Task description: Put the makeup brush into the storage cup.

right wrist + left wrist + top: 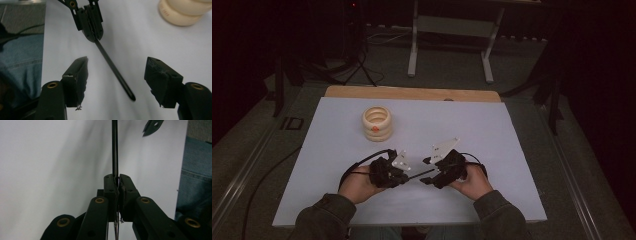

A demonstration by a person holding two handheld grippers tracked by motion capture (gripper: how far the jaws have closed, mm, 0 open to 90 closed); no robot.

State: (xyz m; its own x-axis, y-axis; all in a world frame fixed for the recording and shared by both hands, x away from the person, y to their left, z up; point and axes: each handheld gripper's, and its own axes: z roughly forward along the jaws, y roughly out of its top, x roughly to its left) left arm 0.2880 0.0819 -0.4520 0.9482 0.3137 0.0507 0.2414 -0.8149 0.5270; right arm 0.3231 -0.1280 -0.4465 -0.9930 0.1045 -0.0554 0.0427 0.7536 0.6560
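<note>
A thin black rod (pixel 115 147) sticks out from my left gripper (pixel 117 178), whose jaws are shut on its end. In the right gripper view the rod (pixel 113 68) runs diagonally from the left gripper (pixel 90 22) down between the spread jaws of my right gripper (pixel 117 71), touching neither finger; its tip hangs over the white table. From above, the left gripper (pixel 404 176) and the right gripper (pixel 426 172) face each other near the table's front, with the rod (pixel 419 174) bridging them. A cream stack of rings (pixel 377 122) stands at the back left.
The white tabletop (pixel 492 150) has a wooden strip (pixel 412 93) along its far edge. Beyond it on the dark floor stand a grey metal frame (pixel 452 27) and tripod legs (pixel 362 67). The ring stack (pixel 182 12) sits far from both grippers.
</note>
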